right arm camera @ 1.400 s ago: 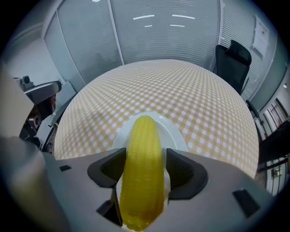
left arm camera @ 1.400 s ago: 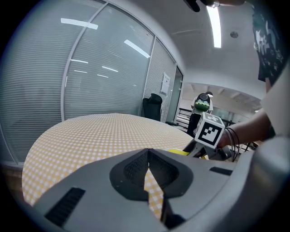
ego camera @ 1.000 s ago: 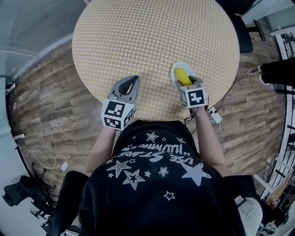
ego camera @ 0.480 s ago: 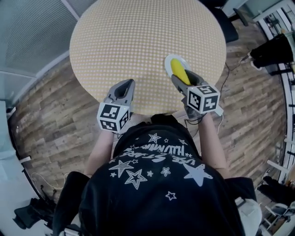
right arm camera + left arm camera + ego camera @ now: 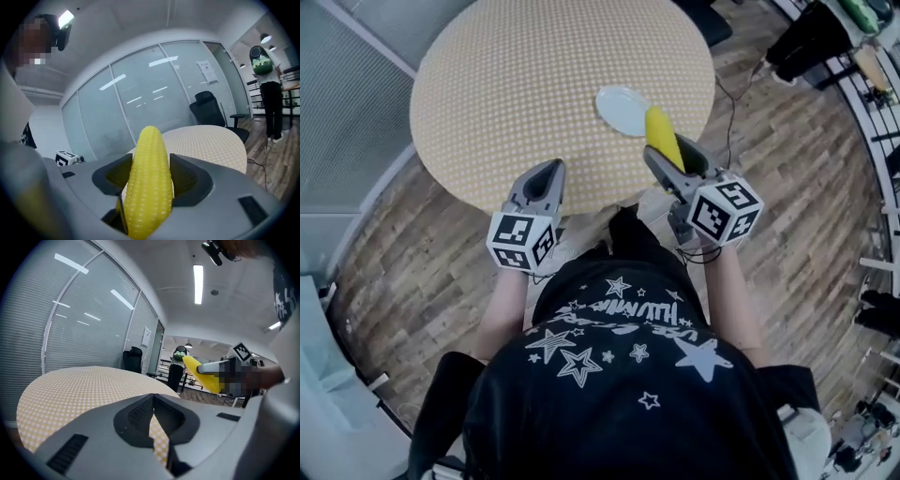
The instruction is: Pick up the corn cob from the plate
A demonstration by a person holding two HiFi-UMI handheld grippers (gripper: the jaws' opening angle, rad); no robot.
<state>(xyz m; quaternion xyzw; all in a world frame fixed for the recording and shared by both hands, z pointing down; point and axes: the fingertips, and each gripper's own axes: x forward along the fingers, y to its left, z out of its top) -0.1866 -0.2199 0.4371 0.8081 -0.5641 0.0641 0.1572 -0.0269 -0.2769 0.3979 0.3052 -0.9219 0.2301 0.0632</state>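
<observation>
The yellow corn cob (image 5: 662,139) is clamped lengthwise between the jaws of my right gripper (image 5: 670,148), held in the air over the near right edge of the round checked table (image 5: 534,75). In the right gripper view the corn cob (image 5: 149,183) fills the gap between the fingers and sticks out past them. Just beyond it, the white plate (image 5: 622,110) lies bare on the table. My left gripper (image 5: 549,171) hovers at the table's near edge, jaws together and holding nothing. The left gripper view shows the corn cob (image 5: 201,373) off to its right.
A black office chair (image 5: 705,21) stands past the table's far right side. Wooden floor surrounds the table, with a cable (image 5: 729,89) on the right. A glass partition with blinds (image 5: 140,103) runs behind the table. A person (image 5: 266,89) stands far off on the right.
My right gripper has risen with the corn cob, lifting it off the plate, which now lies bare. The left gripper has drifted slightly up and stayed shut.
</observation>
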